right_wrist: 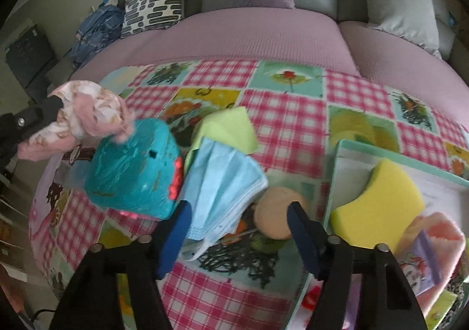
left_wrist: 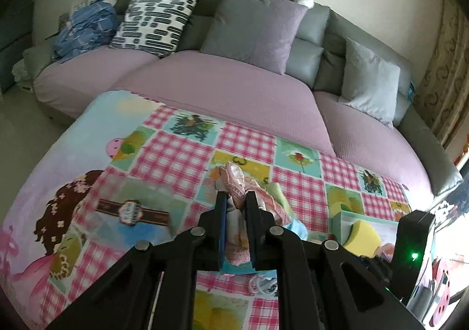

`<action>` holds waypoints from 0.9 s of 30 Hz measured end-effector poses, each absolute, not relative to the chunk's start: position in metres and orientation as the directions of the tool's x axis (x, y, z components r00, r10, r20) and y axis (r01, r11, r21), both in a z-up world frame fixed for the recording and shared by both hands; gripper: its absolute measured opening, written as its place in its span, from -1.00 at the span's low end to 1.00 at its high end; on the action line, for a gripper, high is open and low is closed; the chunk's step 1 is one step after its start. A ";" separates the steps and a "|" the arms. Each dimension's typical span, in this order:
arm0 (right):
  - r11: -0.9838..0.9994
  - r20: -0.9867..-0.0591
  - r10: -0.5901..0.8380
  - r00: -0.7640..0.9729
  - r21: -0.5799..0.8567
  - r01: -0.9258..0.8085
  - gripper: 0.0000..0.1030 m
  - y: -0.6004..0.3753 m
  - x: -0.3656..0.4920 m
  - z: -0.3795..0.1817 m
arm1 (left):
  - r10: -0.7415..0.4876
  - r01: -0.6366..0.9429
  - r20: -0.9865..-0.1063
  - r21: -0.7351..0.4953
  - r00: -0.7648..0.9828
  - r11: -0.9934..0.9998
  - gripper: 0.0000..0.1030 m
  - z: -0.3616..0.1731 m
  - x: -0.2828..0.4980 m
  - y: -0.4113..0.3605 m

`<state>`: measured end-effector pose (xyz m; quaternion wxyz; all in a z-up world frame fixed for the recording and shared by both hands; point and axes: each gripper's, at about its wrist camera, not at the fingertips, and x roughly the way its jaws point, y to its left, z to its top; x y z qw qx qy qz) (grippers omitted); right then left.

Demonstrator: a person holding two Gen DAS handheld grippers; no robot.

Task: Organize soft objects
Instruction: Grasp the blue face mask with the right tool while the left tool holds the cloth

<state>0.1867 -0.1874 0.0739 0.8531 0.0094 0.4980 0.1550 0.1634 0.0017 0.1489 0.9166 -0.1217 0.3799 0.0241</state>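
Pink cloth (left_wrist: pixel 234 183), left wrist view: a crumpled, patterned pink fabric is clamped between the two fingers of the left tongs (left_wrist: pixel 236 198), which are clenched on it; the bundle is lifted clear of the checked blanket (left_wrist: pixel 181 154) that covers the surface below. Relative to the tray (left_wrist: pixel 346 215), the cloth hangs well to the left, with the yellow sponge (left_wrist: pixel 362 237) already lying inside the tray. Risk: the grip takes only part of the bundle, so loose folds could slip out or drag over other items if carried low toward the tray.

Right wrist view: the right tongs (right_wrist: pixel 239 215) are released, fingers spread wide and holding nothing. Relative to the tray (right_wrist: pixel 340 154), the blue face mask (right_wrist: pixel 222 183) lies to the left, its lower edge just beside the left finger; the round beige puff (right_wrist: pixel 275 213) lies between mask and tray, within the open span. The teal toy (right_wrist: pixel 134 172) sits further left, the pink cloth (right_wrist: pixel 88 113) above it in the left tongs (right_wrist: pixel 44 116). Risk: closing here could pinch mask and puff together, or catch only the mask's edge.
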 end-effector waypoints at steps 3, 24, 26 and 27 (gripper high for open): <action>0.946 -0.850 0.293 0.439 0.189 -0.265 0.29 -0.181 0.186 0.069 | -0.033 -0.160 -0.700 -0.209 0.713 0.965 -0.76 0.149 0.160 0.010; 0.930 -0.847 0.356 0.395 0.279 -0.239 -0.86 -0.179 0.176 0.052 | -0.039 -0.167 -0.718 -0.214 0.695 0.962 -0.76 0.142 0.163 0.017; 0.931 -0.836 0.358 0.415 0.285 -0.228 -0.87 -0.186 0.172 0.059 | -0.037 -0.169 -0.717 -0.213 0.697 0.962 -0.76 0.143 0.162 0.017; 0.931 -0.830 0.359 0.426 0.288 -0.223 -0.87 -0.189 0.170 0.063 | -0.036 -0.169 -0.716 -0.212 0.697 0.963 -0.76 0.144 0.162 0.017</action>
